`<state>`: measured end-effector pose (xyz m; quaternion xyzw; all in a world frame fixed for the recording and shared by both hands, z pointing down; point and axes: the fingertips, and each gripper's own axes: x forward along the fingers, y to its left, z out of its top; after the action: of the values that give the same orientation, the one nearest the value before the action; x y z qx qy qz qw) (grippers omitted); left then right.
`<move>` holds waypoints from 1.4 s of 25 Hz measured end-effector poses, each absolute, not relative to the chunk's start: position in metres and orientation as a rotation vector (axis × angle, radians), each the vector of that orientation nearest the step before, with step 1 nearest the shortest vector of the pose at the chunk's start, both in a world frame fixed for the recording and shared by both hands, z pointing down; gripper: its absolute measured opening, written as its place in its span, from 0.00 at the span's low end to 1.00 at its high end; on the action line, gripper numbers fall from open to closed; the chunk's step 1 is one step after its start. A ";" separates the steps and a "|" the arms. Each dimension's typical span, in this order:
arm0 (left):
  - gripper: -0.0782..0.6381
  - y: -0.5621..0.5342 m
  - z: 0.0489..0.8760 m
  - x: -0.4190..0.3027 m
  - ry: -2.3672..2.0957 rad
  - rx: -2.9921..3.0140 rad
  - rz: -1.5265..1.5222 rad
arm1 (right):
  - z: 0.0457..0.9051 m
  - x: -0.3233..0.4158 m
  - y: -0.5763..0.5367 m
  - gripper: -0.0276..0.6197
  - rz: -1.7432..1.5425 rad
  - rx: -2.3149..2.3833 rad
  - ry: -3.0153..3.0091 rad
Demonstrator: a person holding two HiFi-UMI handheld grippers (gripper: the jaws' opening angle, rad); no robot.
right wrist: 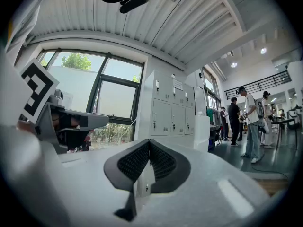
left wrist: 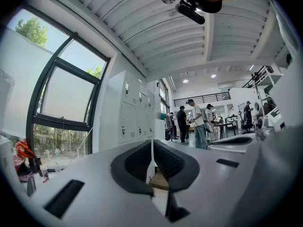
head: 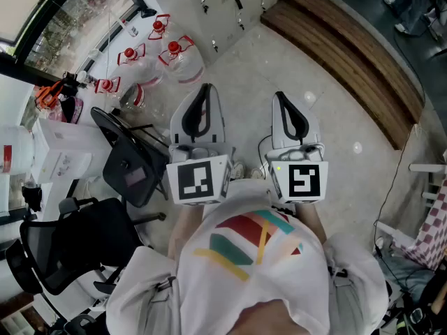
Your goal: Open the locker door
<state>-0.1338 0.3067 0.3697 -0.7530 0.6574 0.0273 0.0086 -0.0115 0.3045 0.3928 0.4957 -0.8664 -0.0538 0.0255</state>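
A bank of white lockers (head: 222, 4) stands ahead across the floor, all doors closed. It also shows in the left gripper view (left wrist: 129, 113) and the right gripper view (right wrist: 171, 111), some distance off. My left gripper (head: 203, 89) and right gripper (head: 282, 98) are held side by side at chest height, pointing toward the lockers and well short of them. Both are shut with nothing between the jaws. In their own views the black pads meet at the left gripper's (left wrist: 151, 144) and the right gripper's (right wrist: 149, 144) tips. The left gripper's body (right wrist: 61, 122) appears beside the right one.
Several large water bottles (head: 174, 54) with red caps stand on the floor left of the lockers. Black chairs (head: 129, 162) sit close on my left. A wooden bench (head: 349, 54) runs along the right. People (left wrist: 196, 124) stand far down the hall.
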 end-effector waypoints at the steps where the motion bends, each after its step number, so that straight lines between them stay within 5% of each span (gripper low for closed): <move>1: 0.14 0.306 0.370 -0.134 2.055 -2.353 0.082 | 0.394 -0.011 0.303 0.05 -0.170 1.531 -2.677; 35: 0.14 0.276 0.367 -0.095 2.059 -2.328 0.085 | 0.402 0.046 0.278 0.05 -0.124 1.584 -2.697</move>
<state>-0.0949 0.2759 0.3666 -0.7487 0.6621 0.0273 0.0160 0.0460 0.2780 0.4021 0.5061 -0.8615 -0.0395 0.0056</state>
